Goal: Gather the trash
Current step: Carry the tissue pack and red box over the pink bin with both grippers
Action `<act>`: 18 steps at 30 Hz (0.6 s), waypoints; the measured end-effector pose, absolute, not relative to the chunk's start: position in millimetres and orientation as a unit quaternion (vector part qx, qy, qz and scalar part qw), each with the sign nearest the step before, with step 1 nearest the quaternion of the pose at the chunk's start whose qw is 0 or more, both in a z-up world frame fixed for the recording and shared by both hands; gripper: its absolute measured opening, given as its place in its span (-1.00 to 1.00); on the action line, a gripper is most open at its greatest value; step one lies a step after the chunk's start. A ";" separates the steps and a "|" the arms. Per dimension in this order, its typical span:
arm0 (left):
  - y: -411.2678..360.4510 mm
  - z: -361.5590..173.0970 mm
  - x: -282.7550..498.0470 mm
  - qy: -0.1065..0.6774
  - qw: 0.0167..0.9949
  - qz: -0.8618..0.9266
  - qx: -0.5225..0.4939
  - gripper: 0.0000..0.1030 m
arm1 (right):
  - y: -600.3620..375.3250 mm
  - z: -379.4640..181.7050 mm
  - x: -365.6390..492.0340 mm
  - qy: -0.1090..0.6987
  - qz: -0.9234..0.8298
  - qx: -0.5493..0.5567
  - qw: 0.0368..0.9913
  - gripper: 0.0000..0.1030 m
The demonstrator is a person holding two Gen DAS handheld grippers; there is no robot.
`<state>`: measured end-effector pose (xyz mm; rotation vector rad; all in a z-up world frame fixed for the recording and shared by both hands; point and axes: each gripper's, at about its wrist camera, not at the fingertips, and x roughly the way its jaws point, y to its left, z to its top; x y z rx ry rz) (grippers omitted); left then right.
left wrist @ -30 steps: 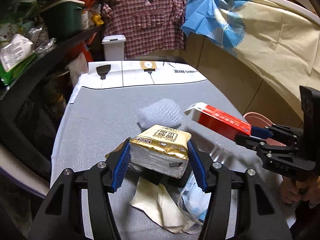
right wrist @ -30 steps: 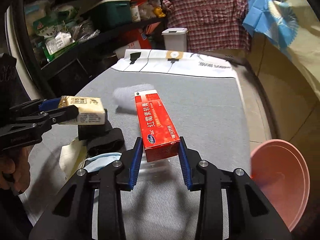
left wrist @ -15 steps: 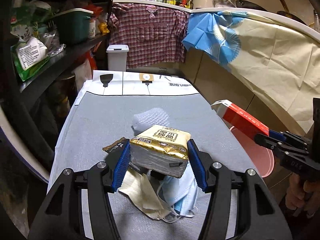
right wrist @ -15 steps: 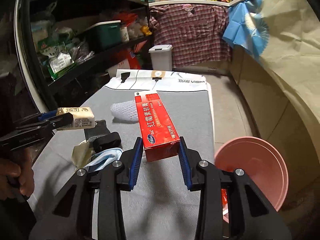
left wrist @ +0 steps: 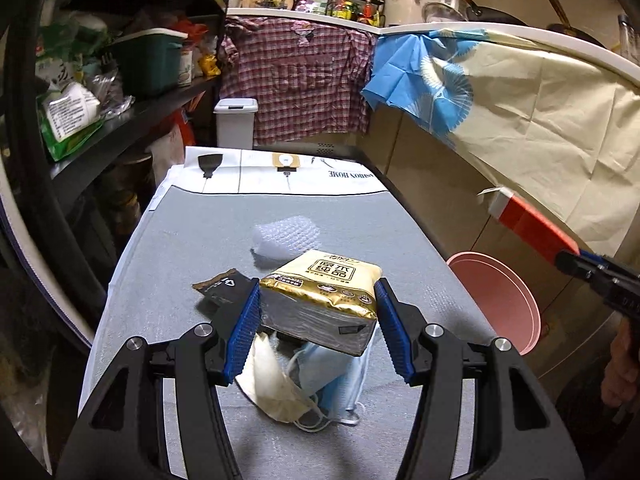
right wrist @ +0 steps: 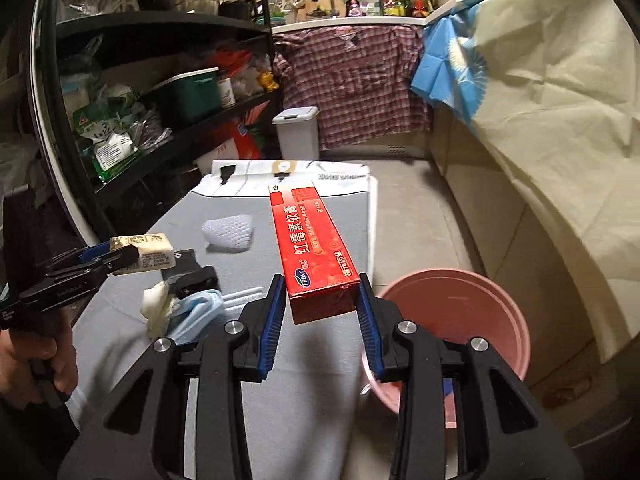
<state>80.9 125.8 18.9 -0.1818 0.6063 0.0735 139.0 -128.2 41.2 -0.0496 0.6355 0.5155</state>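
My left gripper (left wrist: 318, 326) is shut on a gold tissue pack (left wrist: 320, 292), held above the grey table (left wrist: 192, 240); the pack (right wrist: 146, 254) also shows at the left of the right wrist view. My right gripper (right wrist: 320, 320) is shut on a long red box (right wrist: 316, 246), lifted near the table's right edge beside a pink bucket (right wrist: 456, 312) on the floor. The left wrist view catches that red box (left wrist: 528, 220) above the pink bucket (left wrist: 496, 304). Under the tissue pack lie a blue face mask (left wrist: 340, 384), a cream face mask (left wrist: 272, 384) and a black wrapper (left wrist: 220, 286).
A piece of white bubble wrap (left wrist: 286, 238) lies mid-table. A white lidded bin (left wrist: 235, 122) stands beyond the table's far end, under a plaid shirt (left wrist: 304, 80). Cluttered black shelves (left wrist: 100, 120) run along the left; a cloth-covered counter (left wrist: 540, 120) runs along the right.
Both grippers have risen and drawn back with their loads. The red box has moved right, off the table toward the pink bucket, which now shows more fully.
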 end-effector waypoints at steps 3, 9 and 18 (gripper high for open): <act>120.4 19.0 80.0 0.296 0.950 0.033 -0.089 0.08 | -143.0 44.3 139.2 0.300 0.238 -0.030 0.923 -0.30; 109.0 15.8 82.3 0.298 0.950 0.033 -0.088 0.08 | -168.6 39.5 143.7 0.296 0.214 -0.020 0.931 -0.30; 94.1 12.0 86.8 0.301 0.948 0.031 -0.100 0.08 | -189.4 27.4 150.9 0.301 0.195 0.005 0.933 -0.30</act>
